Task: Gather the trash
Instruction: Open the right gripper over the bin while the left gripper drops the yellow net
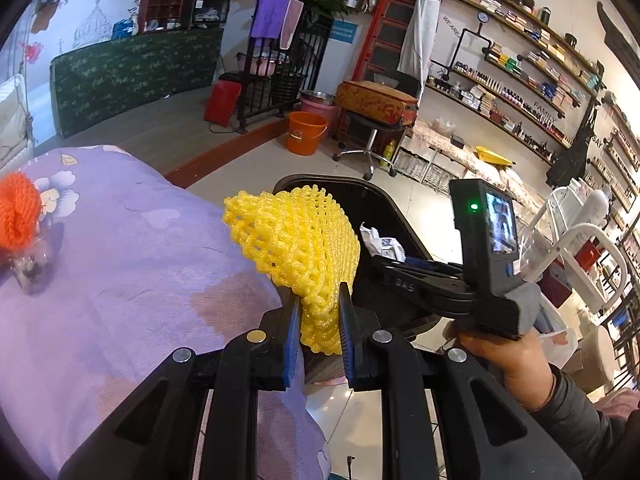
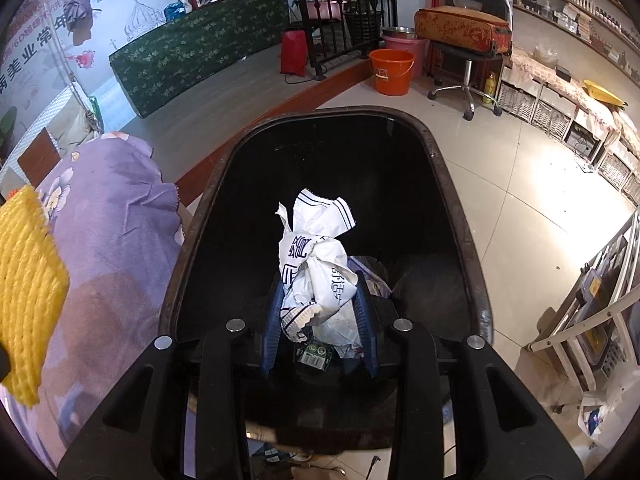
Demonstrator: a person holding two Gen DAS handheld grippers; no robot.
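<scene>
My left gripper (image 1: 320, 300) is shut on a yellow foam fruit net (image 1: 296, 240), held above the edge of the purple floral tablecloth (image 1: 132, 256), beside the black trash bin (image 1: 384, 204). The net also shows at the left edge of the right wrist view (image 2: 28, 284). My right gripper (image 2: 320, 292) is shut on a crumpled white printed wrapper (image 2: 316, 260) and holds it over the open bin (image 2: 332, 168). Some dark and green trash (image 2: 314, 354) lies inside the bin below the wrapper. The right gripper also shows in the left wrist view (image 1: 380, 256) over the bin.
An orange yarn ball (image 1: 18, 216) on a clear glass item (image 1: 30, 268) sits on the table's left. An orange bucket (image 2: 390, 70), a stool carrying a worn case (image 2: 464, 34) and a white rack (image 2: 600, 292) stand on the tiled floor around the bin.
</scene>
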